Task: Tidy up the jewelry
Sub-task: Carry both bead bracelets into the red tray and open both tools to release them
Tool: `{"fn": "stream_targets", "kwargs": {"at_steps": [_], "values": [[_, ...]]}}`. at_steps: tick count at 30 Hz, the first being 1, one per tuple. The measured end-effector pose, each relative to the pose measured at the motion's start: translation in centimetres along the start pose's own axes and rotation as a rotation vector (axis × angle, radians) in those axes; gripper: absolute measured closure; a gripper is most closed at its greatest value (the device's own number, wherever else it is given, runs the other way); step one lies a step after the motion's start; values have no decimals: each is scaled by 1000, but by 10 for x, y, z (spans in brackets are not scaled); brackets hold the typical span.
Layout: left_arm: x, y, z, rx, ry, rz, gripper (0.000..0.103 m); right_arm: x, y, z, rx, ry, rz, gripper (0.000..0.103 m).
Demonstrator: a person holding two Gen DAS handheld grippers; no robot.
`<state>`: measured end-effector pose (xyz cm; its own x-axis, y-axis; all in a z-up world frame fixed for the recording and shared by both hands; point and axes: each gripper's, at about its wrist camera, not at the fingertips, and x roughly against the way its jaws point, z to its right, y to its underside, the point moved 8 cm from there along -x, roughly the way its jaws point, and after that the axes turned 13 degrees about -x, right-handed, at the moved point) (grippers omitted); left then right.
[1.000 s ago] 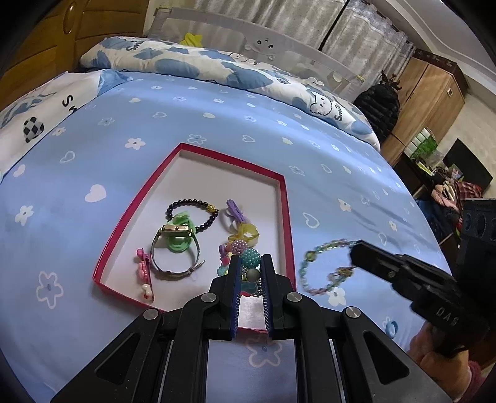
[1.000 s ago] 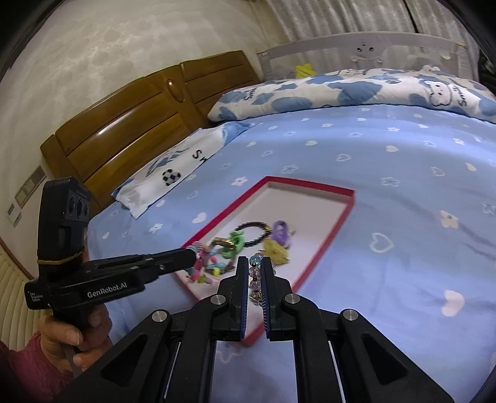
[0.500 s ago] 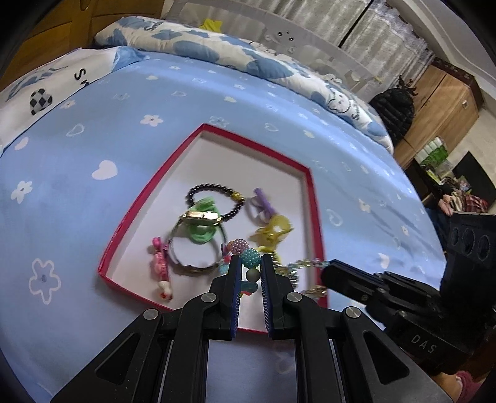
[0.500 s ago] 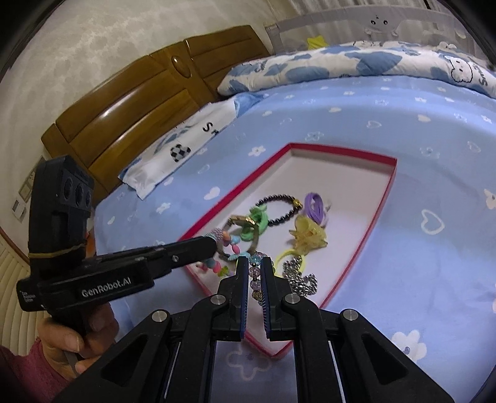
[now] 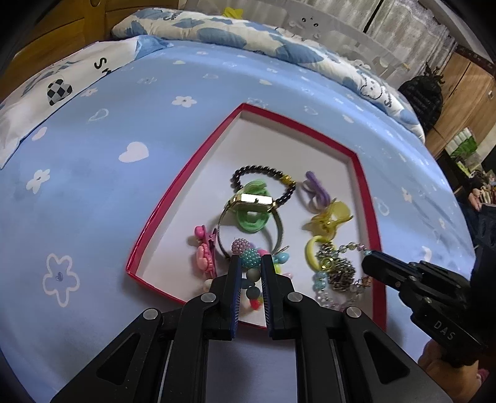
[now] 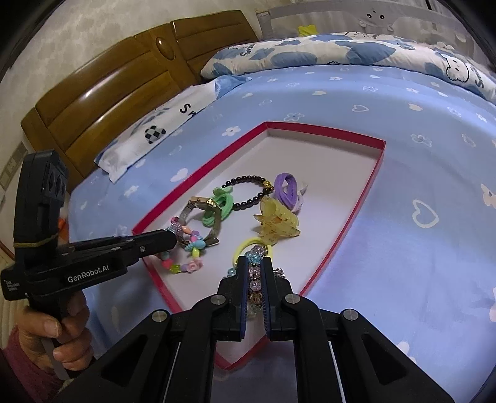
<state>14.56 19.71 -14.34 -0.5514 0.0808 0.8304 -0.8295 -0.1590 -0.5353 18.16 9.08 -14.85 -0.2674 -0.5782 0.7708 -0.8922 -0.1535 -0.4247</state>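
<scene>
A shallow red box (image 5: 173, 198) (image 6: 369, 186) lies on the blue bedsheet and holds jewelry: a black bead bracelet (image 5: 263, 170) (image 6: 248, 179), a gold watch (image 5: 255, 198), green (image 5: 251, 220) and purple (image 6: 288, 189) hair ties, a yellow claw clip (image 6: 276, 221), a pink clip (image 5: 206, 254). My left gripper (image 5: 251, 263) (image 6: 172, 240) is shut on a colourful bead bracelet (image 5: 249, 257) (image 6: 193, 245) over the box's near left part. My right gripper (image 6: 255, 263) (image 5: 369, 263) is shut on a clear crystal bead bracelet (image 6: 255, 279) (image 5: 350, 248) over the box's near right part.
Pillows (image 5: 55, 90) and a folded quilt (image 6: 341, 49) lie at the head of the bed by a wooden headboard (image 6: 102, 90). A bed rail (image 5: 325, 21) and wardrobe (image 5: 465, 80) stand beyond.
My right gripper has carried the crystal bracelet from the sheet beside the box to over the box's near right part. My left gripper has moved closer over the box with its bead bracelet.
</scene>
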Motion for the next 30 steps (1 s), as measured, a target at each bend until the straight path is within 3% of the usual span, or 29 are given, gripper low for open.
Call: {"fn": "stream_targets", "kwargs": {"at_steps": [20,24,30], "values": [[-3,3,-1,11,-17,-22,83,-2,1,6,-6,22,-9,90],[-1,3,0,11,-17,-20,82,2,-2,8,-22,15,9,71],[5,2,2,9,-20,-6,71,12,-6,8,-44,-5,36,71]]}}
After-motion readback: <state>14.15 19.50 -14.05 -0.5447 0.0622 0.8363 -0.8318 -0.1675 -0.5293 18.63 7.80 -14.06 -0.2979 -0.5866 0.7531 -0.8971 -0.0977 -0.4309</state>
